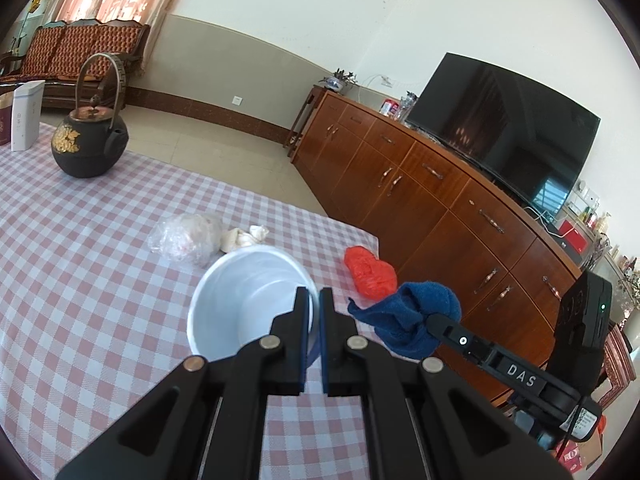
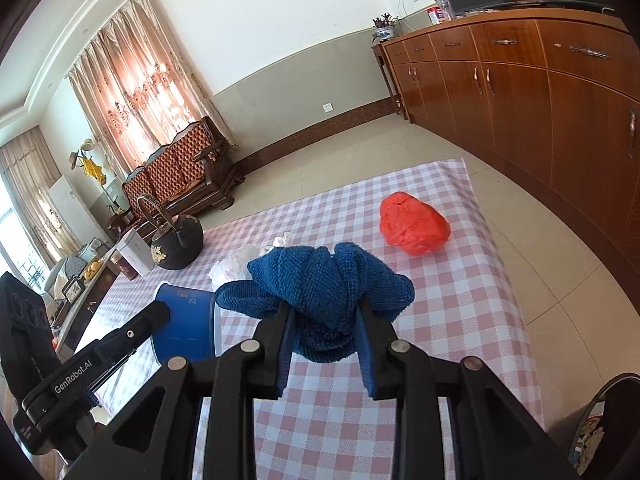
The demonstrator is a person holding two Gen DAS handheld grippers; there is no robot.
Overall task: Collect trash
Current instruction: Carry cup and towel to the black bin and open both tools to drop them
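Observation:
My left gripper [image 1: 314, 292] is shut on the rim of a small bucket [image 1: 248, 300], white inside and blue outside [image 2: 186, 324], which is tilted over the checked tablecloth [image 1: 80, 260]. My right gripper [image 2: 326, 308] is shut on a bunched blue knitted cloth [image 2: 320, 276], held just right of the bucket [image 1: 416, 312]. A crumpled red plastic bag [image 1: 370, 272] lies near the table's far right corner [image 2: 412, 224]. Beyond the bucket lie a clear plastic bag [image 1: 186, 238] and a wad of white tissue [image 1: 244, 236].
A black iron teapot [image 1: 90, 144] and a white box [image 1: 26, 116] stand at the far left of the table. To the right, across a strip of tiled floor, runs a long wooden cabinet [image 1: 420, 200] with a television [image 1: 500, 128] on it. A sofa [image 2: 180, 176] stands by the curtains.

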